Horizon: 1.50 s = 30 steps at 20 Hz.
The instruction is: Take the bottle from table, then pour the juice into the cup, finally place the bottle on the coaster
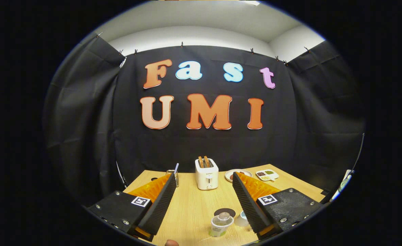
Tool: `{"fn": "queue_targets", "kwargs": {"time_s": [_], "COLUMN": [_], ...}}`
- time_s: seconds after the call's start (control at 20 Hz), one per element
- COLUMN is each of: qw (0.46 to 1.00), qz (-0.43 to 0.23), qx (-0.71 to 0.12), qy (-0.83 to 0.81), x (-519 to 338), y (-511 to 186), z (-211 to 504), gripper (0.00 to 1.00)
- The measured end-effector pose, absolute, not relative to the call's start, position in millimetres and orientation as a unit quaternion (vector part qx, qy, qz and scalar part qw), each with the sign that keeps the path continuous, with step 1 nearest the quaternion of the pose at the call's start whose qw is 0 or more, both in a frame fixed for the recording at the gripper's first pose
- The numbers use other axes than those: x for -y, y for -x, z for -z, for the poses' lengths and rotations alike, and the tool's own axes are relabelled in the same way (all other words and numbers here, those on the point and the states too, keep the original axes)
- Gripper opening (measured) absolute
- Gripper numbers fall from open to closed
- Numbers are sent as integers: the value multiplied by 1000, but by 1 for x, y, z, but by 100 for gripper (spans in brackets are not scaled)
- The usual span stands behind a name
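Note:
My gripper (203, 175) hangs open above the wooden table (190, 208), with nothing between its fingers. Low between the fingers stands a small white bottle (221, 224) with a clear cap and a green label, seen from above and nearer to the right finger. A dark round coaster (225, 212) lies just behind the bottle. Right of the bottle a pale cup (242, 219) is partly hidden by the right finger (252, 205).
A white toaster (206, 175) with two slices of toast stands beyond the fingertips. To its right are a plate (237, 173) and a small white dish of foods (267, 175). A glass with a straw (174, 175) stands by the left fingertip. Black cloth walls the table.

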<state>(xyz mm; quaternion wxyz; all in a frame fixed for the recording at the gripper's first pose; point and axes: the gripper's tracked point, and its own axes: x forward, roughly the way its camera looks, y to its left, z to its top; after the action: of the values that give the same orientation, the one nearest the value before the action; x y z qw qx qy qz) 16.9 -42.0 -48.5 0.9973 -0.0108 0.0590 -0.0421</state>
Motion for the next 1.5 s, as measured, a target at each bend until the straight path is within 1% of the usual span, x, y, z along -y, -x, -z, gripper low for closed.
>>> {"fn": "queue_targets", "kwargs": {"time_s": [0.3, 0.8, 1.5], "qw": [994, 986, 983], "qz": [56, 87, 84], "qx": [-98, -140, -164], "qy": [-4, 26, -8], "x": [59, 85, 95], "y": [-22, -24, -29], "z": [98, 168, 251], "gripper": [99, 99, 99]}}
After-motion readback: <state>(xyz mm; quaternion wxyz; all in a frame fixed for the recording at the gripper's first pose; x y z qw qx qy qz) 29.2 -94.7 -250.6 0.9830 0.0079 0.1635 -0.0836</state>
